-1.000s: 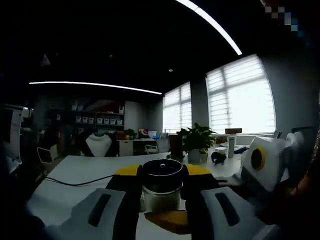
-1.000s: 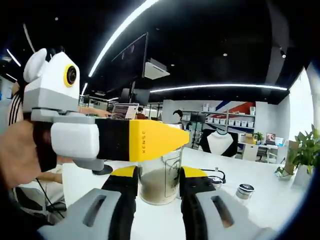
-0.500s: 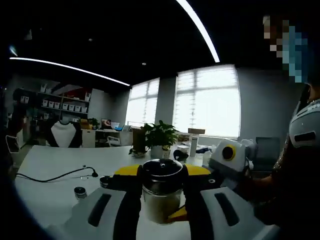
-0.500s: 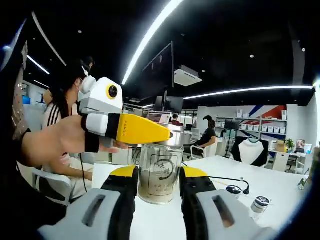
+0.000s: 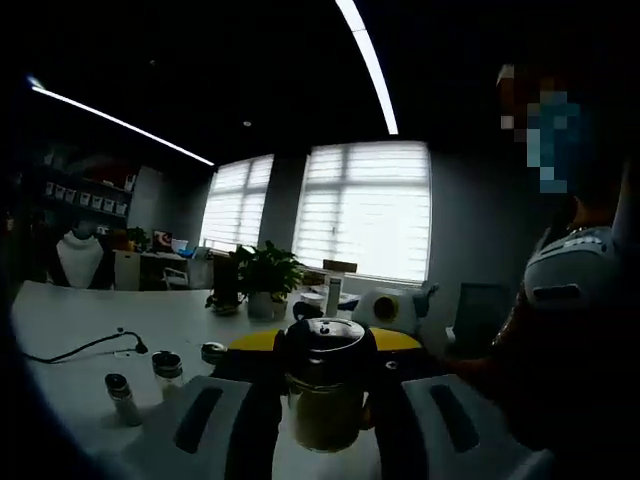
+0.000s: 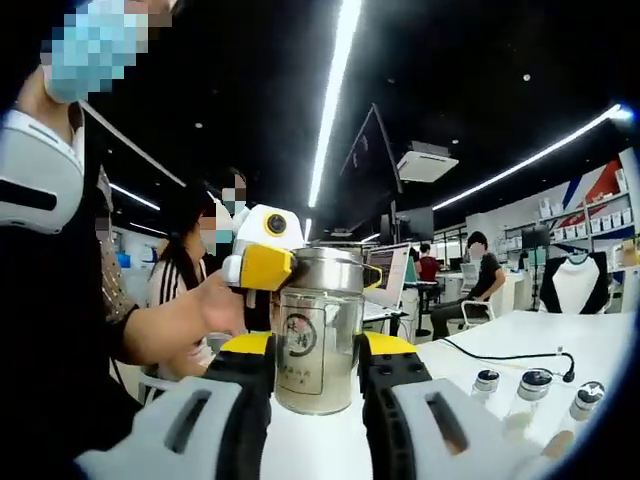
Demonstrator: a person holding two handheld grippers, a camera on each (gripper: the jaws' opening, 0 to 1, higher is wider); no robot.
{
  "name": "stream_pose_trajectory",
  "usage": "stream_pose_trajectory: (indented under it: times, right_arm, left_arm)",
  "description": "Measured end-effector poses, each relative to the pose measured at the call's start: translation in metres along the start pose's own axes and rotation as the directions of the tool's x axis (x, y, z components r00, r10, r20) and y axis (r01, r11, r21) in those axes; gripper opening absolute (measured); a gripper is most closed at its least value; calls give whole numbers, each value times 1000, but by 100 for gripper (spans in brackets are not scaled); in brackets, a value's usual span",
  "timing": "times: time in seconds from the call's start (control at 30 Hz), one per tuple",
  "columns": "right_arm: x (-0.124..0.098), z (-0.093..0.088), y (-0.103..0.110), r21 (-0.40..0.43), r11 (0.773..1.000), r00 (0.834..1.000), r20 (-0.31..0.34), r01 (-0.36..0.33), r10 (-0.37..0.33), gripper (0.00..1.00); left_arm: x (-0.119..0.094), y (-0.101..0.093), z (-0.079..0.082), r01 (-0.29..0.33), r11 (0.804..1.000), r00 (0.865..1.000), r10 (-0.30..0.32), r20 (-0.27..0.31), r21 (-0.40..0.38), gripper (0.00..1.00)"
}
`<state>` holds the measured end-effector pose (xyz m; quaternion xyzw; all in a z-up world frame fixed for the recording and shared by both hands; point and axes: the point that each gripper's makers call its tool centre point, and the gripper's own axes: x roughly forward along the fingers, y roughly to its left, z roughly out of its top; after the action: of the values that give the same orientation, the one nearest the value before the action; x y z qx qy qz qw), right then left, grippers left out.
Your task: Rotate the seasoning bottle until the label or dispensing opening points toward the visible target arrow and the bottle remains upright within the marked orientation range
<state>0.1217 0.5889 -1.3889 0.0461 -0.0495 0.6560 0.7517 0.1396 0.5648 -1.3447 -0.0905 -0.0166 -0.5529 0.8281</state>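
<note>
Both the left hand-held gripper (image 5: 322, 400) and the right hand-held gripper (image 6: 316, 385) clamp the upright seasoning bottle (image 6: 318, 330) above the white bench (image 6: 500, 345).

Right gripper (image 6: 316, 372): grey housing, black jaws, yellow tips. Left gripper (image 6: 262, 268), beside it: white body, yellow jaw. The person wears a dark top (image 6: 50, 300) with a white shoulder patch (image 6: 35, 170).

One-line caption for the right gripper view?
Right gripper clamps the glass seasoning bottle at its body while the left gripper grips its metal lid.
</note>
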Motion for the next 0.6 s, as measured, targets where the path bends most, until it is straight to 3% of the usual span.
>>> stream_pose_trajectory:
  times: [0.17,0.27,0.4,0.5,0.53,0.6]
  right_arm:
    - [7,-1,-9,40,993,993,17,113,-113,29]
    - [9,-1,-22,-3,976,976,1,218,-218,29]
    - [12,-5,-33,-10,946,946,-22,323,-324,29]
    - [12,-12,-45,-38,902,900,-60,431,-432,29]
    - [12,-12,-46,-43,897,895,-64,439,-441,29]
    - [14,-18,-51,-87,871,866,-96,484,-491,29]
  left_arm:
    - [1,9,3,-74,997,997,73,22,33,33]
    - [-1,16,4,-128,990,991,126,31,52,32]
    - [-2,26,2,-215,974,976,213,32,74,32]
    - [-1,33,-4,-289,951,957,289,14,113,32]
    - [0,33,-5,-295,948,955,296,12,119,32]
    - [1,37,-10,-345,927,937,350,-4,148,33]
